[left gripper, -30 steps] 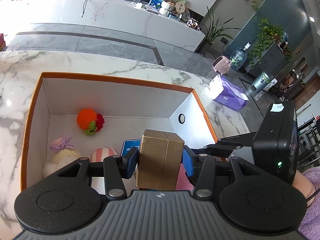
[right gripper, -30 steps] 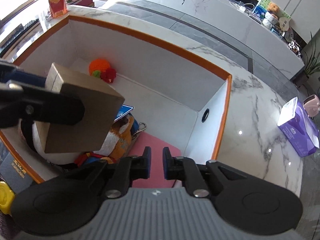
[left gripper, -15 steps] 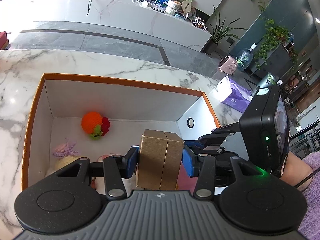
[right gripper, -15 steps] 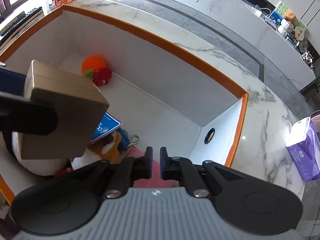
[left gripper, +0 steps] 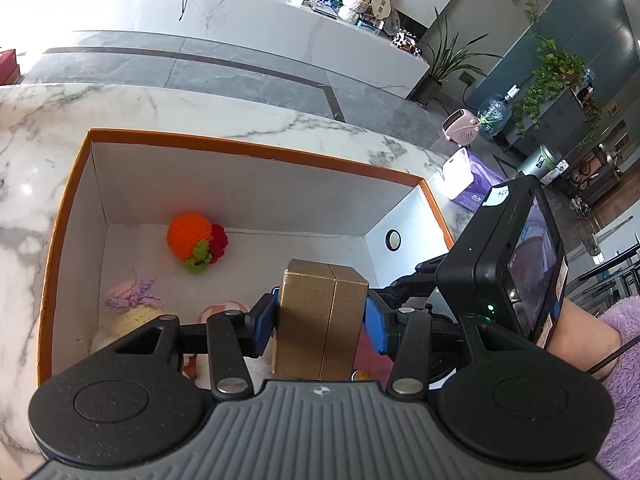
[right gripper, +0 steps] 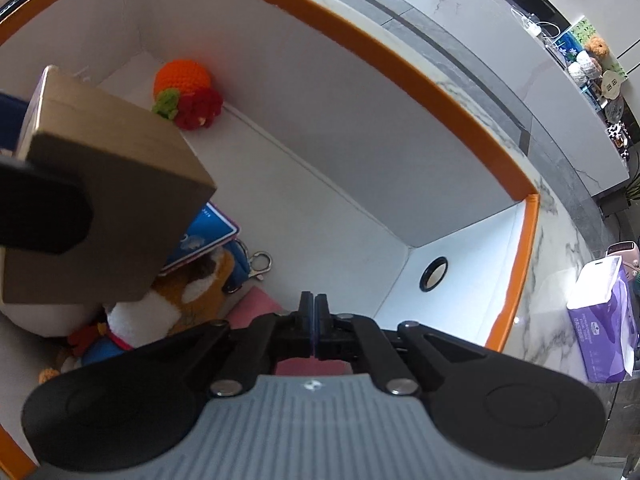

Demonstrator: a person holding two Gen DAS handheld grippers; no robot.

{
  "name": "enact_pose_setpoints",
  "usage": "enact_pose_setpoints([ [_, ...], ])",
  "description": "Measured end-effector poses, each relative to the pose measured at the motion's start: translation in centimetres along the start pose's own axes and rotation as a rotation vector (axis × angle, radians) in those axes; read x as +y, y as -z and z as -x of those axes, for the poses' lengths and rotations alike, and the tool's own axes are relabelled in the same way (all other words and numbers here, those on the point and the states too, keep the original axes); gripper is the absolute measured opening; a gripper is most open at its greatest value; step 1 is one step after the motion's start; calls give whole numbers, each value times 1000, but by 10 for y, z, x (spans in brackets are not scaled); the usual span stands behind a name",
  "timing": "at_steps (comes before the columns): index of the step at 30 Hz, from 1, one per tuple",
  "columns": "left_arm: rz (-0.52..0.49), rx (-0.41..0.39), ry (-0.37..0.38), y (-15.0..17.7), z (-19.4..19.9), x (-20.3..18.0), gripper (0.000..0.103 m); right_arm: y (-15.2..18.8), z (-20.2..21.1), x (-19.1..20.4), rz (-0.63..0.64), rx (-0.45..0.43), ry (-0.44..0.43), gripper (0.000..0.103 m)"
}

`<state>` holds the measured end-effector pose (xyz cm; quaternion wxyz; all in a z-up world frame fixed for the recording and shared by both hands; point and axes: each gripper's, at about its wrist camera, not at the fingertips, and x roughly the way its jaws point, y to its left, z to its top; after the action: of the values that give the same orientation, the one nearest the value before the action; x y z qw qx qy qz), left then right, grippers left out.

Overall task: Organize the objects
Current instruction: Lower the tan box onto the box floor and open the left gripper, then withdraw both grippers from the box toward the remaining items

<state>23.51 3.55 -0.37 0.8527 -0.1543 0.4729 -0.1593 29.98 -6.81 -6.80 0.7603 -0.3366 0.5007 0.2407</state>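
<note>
The left gripper [left gripper: 322, 316] pinches a gold box [left gripper: 320, 320] above the toy-filled bin [left gripper: 256, 152]; the right gripper's [right gripper: 315, 328] jaws are pressed together. Released here, the box could topple off the soft toys beneath the jaws.

Left gripper [left gripper: 320, 318] jaws clamped wide, right gripper [right gripper: 314, 322] jaws apparently closed

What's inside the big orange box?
Inside the orange box lie a crocheted orange ball, a plush toy, a blue card and a pink mat. The gold box held by the left tool hides more.
</note>
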Motion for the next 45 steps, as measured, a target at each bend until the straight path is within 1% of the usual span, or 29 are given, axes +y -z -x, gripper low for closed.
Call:
enact_pose_setpoints([
  [2,-3,2,-4,0,-1,-1,54,3,2,0,22,9,-15,0],
  [5,-7,-3,-2,-2,1,-4,54,7,9,-5,12,-24,-29,0],
  [7,-14,-8,16,-5,4,-7,54,8,23,-15,-45,-68,-43,0],
  [10,-23,-21,43,-13,4,-15,54,14,56,-37,-133,-168,-44,0],
  [13,-46,-25,54,-21,-5,-33,54,23,89,-59,-201,-257,-17,0],
  [16,-62,-5,51,-27,-26,-49,54,38,106,-78,-278,-297,26,0],
  [18,-67,24,38,-29,-43,-58,54,43,104,-95,-313,-293,42,0],
  [19,-69,36,33,-29,-50,-61,54,57,99,-97,-330,-288,46,0],
  [21,-57,65,14,-32,-67,-64,54,67,93,-102,-358,-279,47,0],
  [22,-47,80,7,-33,-74,-64,54,69,95,-97,-381,-278,47,0],
  [27,5,147,-12,-34,-106,-60,54,72,80,-105,-456,-273,-3,0],
  [29,20,170,-22,-31,-113,-57,55,72,76,-105,-466,-277,-21,0],
  [31,25,186,-47,-30,-119,-56,55,73,71,-105,-475,-281,-31,1],
  [32,22,179,-49,-29,-119,-57,55,73,69,-105,-482,-283,-37,1],
  [36,43,196,-59,-33,-122,-59,55,75,62,-106,-507,-289,-57,1],
  [37,44,200,-58,-33,-121,-59,55,76,62,-107,-511,-291,-63,1],
  [39,73,207,-33,-33,-121,-55,57,77,61,-108,-523,-295,-70,1],
  [41,125,215,16,-33,-119,-51,58,79,60,-109,-539,-296,-77,2],
  [42,136,213,42,-33,-118,-50,56,80,58,-109,-548,-296,-83,3],
  [45,129,208,37,-32,-113,-52,57,82,58,-109,-571,-301,-93,3],
])
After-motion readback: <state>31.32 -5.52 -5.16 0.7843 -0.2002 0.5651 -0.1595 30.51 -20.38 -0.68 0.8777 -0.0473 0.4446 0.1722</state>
